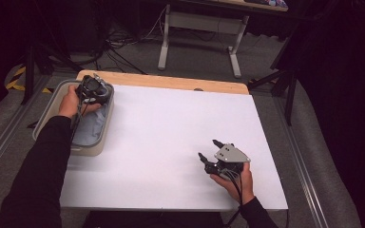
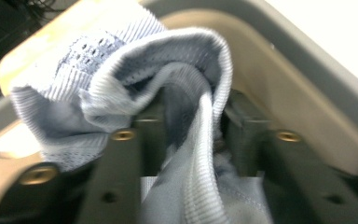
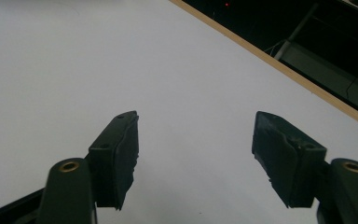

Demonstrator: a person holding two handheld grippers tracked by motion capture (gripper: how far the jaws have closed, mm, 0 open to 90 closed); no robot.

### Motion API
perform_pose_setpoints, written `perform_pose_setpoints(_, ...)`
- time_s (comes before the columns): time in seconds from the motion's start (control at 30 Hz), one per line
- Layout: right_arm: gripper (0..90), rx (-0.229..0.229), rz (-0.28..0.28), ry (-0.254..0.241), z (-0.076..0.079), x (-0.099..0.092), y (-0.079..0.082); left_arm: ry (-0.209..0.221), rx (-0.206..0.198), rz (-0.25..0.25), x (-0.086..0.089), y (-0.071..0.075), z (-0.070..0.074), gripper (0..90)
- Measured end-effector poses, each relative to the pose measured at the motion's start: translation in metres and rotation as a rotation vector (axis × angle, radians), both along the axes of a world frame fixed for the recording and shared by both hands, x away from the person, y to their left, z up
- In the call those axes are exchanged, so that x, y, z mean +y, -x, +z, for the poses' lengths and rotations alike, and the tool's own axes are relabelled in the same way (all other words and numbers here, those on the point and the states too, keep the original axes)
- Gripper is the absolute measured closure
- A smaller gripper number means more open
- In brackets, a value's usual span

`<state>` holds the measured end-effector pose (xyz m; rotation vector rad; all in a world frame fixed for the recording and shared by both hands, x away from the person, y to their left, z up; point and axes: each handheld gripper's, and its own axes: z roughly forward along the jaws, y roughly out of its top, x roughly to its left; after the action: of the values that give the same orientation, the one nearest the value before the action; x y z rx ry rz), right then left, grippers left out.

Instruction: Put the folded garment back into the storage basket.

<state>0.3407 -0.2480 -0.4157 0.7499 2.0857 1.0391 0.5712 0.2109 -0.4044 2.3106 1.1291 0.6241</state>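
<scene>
The surface [image 1: 171, 137] is a big white sheet with a wooden strip along its far edge. A grey tub [image 1: 102, 137] sits on the left edge of the surface, with soft grey-blue cloth [image 1: 91, 127] inside.

Looks like a lab or recording studio: dark curtained walls [image 1: 342, 71], grey carpeted floor [image 1: 138, 54] strewn with cables [image 1: 119, 45], yellow-black hazard tape [image 1: 16, 77] at the left, a height-adjustable desk frame [image 1: 199, 28] behind, and a white-topped work table [image 1: 171, 137] flanked by metal rails [image 1: 304, 156].
</scene>
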Motion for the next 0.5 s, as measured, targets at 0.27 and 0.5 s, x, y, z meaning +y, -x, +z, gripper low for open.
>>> perform_pose_setpoints(0.27, 32.6, -0.029, 0.007, 0.001, 0.003, 0.0, 0.003, 0.068, -0.01, 0.014, 0.017, 0.011, 0.016, 32.4)
perform_pose_setpoints(0.5, 32.9, -0.036, 0.01, 0.005, 0.004, 0.002, 0.004, 0.134, -0.077, 0.017, 0.036, 0.029, 0.039, 27.6)
